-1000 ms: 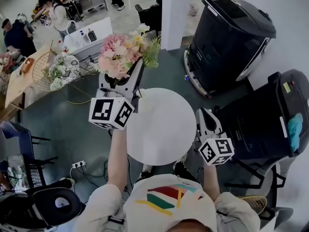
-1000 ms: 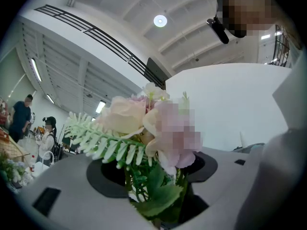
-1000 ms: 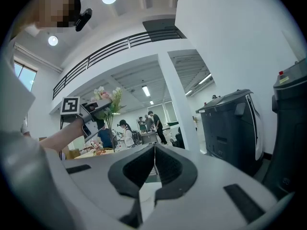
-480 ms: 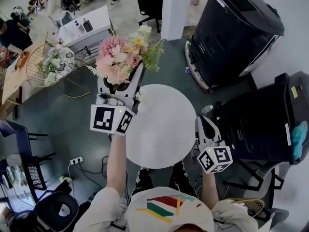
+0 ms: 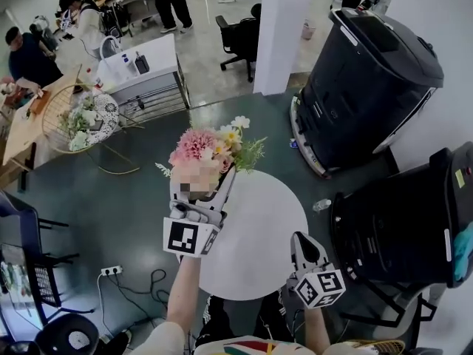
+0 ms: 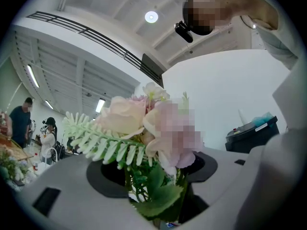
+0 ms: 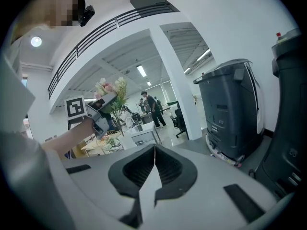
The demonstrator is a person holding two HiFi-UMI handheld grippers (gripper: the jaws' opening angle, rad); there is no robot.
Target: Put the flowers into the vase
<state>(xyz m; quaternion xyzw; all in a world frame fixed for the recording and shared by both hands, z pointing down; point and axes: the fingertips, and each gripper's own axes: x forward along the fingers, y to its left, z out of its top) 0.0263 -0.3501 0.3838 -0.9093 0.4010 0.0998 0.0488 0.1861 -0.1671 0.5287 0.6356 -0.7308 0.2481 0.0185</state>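
A bouquet [image 5: 211, 150] of pink, cream and white flowers with green fern leaves stands upright over the far left edge of the round white table [image 5: 259, 235]. My left gripper [image 5: 207, 182] is shut on its stems, and in the left gripper view the green stems [image 6: 153, 186] sit clamped between the jaws with the flowers [image 6: 144, 123] above. My right gripper [image 5: 299, 239] hangs at the table's near right edge; its jaws [image 7: 154, 150] are shut with nothing in them. From the right gripper view the left gripper [image 7: 103, 107] and bouquet [image 7: 111, 87] show at the left. No vase is in view.
Two big black machines [image 5: 369, 72] [image 5: 414, 228] stand right of the table, with a white pillar [image 5: 284, 28] behind it. At the far left are a wire basket of flowers [image 5: 81, 117], desks and people. A socket strip and cable [image 5: 111, 271] lie on the floor.
Both grippers have sunk. The bouquet has come down with the left gripper and stands closer over the table's left edge. The right gripper stays shut and empty.
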